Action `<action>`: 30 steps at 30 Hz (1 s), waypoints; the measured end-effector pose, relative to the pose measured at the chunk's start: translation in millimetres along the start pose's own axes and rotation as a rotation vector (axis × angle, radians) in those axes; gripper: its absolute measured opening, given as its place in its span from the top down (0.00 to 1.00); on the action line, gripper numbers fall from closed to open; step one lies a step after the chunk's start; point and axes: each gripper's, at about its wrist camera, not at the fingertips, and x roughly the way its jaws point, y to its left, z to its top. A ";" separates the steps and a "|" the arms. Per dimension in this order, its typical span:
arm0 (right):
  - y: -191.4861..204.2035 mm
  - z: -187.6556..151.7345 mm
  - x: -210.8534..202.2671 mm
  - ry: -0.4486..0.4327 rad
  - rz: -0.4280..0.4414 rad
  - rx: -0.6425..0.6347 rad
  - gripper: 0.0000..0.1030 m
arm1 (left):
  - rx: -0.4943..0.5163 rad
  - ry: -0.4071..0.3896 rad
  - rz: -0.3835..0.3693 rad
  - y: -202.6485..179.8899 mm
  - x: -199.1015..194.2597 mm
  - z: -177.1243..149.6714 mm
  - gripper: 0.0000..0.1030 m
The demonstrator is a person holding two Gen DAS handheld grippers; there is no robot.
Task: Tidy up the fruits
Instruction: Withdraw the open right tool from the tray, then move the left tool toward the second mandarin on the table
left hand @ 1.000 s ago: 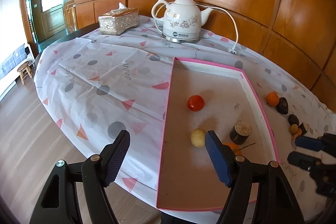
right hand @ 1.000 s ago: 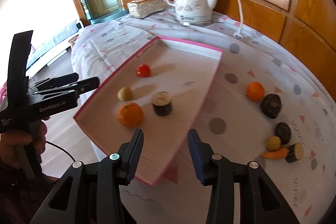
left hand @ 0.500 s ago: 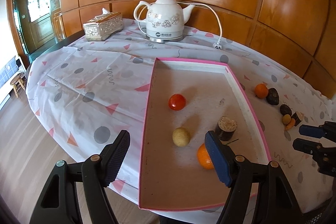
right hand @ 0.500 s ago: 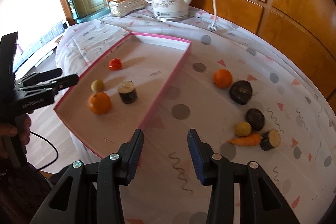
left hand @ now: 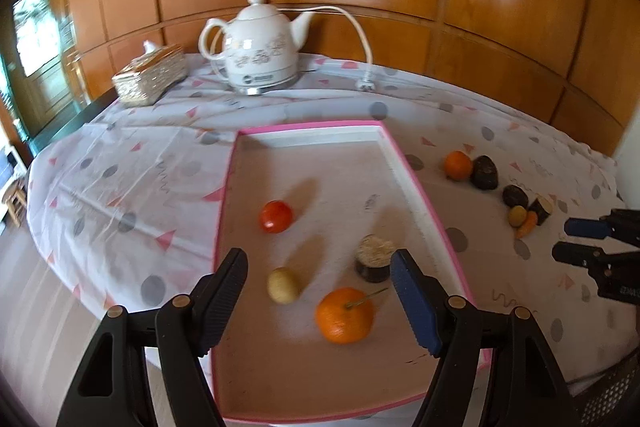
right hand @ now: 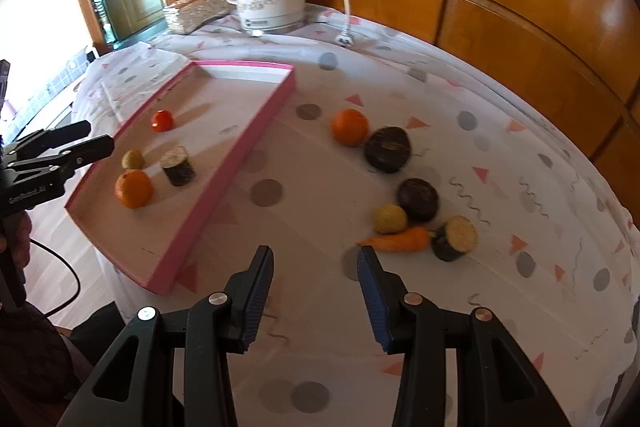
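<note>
Both grippers empty, fingers wide. Right gripper [right hand: 316,291] hovers short of the small orange carrot [right hand: 398,239] on the cloth-covered surface [right hand: 500,307] — advise low, centred approach, then transfer to the pink-rimmed shallow tray [right hand: 236,155].

My left tongs [left hand: 318,293] have swung to the right. A second ago the big orange [left hand: 345,315] in the pink tray [left hand: 416,183] was hidden behind my right finger; now it shows whole, near me, between my fingers. The kettle [left hand: 260,47] now sits far off in the middle of my view, not off to one side.

My right tongs [right hand: 316,283] have swung right too, away from the tray. Before, they were over its near edge. Now they hang over the bare worktop [right hand: 320,327], and the carrot [right hand: 398,239] and the small yellow fruit [right hand: 390,219] lie much nearer, just ahead.
</note>
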 end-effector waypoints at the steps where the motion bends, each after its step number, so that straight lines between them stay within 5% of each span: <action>1: -4.1 -0.9 -0.3 0.003 -0.006 0.006 0.57 | 0.013 0.000 -0.006 -4.1 0.4 1.7 0.28; 30: -123.9 -35.2 -22.9 0.055 -0.172 0.178 0.57 | 0.223 0.029 -0.130 -106.2 32.4 43.1 0.28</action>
